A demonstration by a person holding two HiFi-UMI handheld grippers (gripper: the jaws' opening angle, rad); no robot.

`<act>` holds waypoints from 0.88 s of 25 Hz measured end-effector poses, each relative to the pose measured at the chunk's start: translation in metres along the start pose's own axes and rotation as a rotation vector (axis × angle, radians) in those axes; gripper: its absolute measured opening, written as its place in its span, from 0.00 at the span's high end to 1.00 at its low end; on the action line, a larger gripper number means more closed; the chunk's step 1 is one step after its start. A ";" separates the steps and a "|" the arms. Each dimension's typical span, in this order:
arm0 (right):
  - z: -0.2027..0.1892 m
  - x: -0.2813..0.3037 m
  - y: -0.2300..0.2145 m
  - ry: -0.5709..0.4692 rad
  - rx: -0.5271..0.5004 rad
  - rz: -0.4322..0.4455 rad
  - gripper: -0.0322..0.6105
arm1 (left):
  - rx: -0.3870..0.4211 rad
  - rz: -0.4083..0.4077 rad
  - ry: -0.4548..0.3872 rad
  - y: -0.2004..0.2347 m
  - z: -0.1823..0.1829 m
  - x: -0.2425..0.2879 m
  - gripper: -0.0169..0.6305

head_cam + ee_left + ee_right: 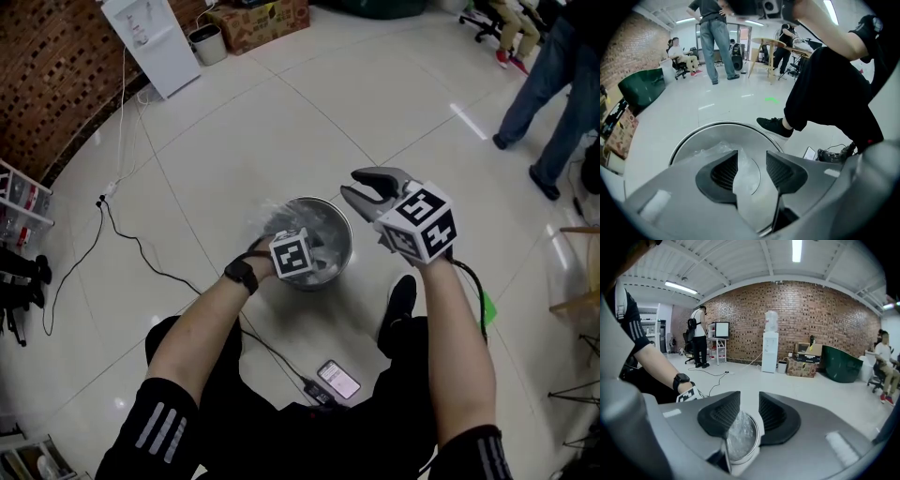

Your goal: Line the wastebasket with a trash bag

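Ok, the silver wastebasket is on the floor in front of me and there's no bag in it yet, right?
Not quite: a clear trash bag is already inside the silver wastebasket, which is on the floor in front of you. The head view shows it.

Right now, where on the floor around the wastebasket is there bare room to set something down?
Bare tile lies beyond the wastebasket, up to the standing person's legs, and left of it up to the black cable. It is crowded on the near side, with the shoe and the phone.
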State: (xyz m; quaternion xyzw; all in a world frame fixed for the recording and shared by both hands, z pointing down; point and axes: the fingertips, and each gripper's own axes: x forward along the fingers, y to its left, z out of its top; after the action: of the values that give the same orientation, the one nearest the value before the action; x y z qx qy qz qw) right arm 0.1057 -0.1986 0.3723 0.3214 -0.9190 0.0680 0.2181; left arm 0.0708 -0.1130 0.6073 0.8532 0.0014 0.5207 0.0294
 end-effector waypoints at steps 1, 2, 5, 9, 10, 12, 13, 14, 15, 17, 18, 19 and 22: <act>0.001 0.001 0.000 -0.002 0.002 0.001 0.74 | -0.002 0.003 -0.012 -0.002 0.001 -0.013 0.69; 0.001 0.003 0.000 -0.002 0.005 0.004 0.74 | -0.008 0.015 -0.021 -0.001 -0.001 -0.027 0.69; -0.004 0.013 0.005 0.025 -0.002 0.020 0.74 | -0.074 0.110 -0.019 0.019 -0.022 -0.067 0.69; -0.022 0.041 0.024 0.112 -0.048 0.057 0.74 | -0.263 0.265 0.020 0.056 -0.082 -0.111 0.69; -0.026 0.048 0.028 0.131 -0.052 0.068 0.74 | -0.305 0.279 0.031 0.059 -0.097 -0.116 0.69; -0.032 0.064 0.036 0.156 -0.053 0.090 0.74 | -0.362 0.283 0.043 0.062 -0.119 -0.118 0.69; -0.033 0.071 0.041 0.165 -0.053 0.101 0.74 | -0.375 0.288 0.055 0.064 -0.130 -0.117 0.69; -0.033 0.078 0.046 0.172 -0.054 0.112 0.74 | -0.383 0.297 0.073 0.067 -0.141 -0.117 0.69; -0.033 0.085 0.051 0.179 -0.057 0.121 0.74 | -0.391 0.304 0.087 0.071 -0.150 -0.116 0.69; -0.031 0.096 0.057 0.188 -0.066 0.135 0.74 | -0.421 0.302 0.079 0.078 -0.160 -0.115 0.69; -0.029 0.101 0.060 0.188 -0.071 0.139 0.74 | -0.444 0.291 0.056 0.082 -0.161 -0.114 0.69; -0.027 0.104 0.062 0.185 -0.076 0.141 0.74 | -0.472 0.276 0.029 0.085 -0.161 -0.111 0.69; -0.023 0.110 0.064 0.174 -0.087 0.142 0.74 | -0.553 0.227 -0.033 0.091 -0.163 -0.103 0.69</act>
State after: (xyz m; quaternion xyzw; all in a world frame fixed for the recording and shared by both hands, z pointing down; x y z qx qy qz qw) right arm -0.0030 -0.2038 0.4430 0.2386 -0.9191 0.0710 0.3055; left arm -0.1238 -0.1989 0.5946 0.8158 -0.2363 0.4876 0.2023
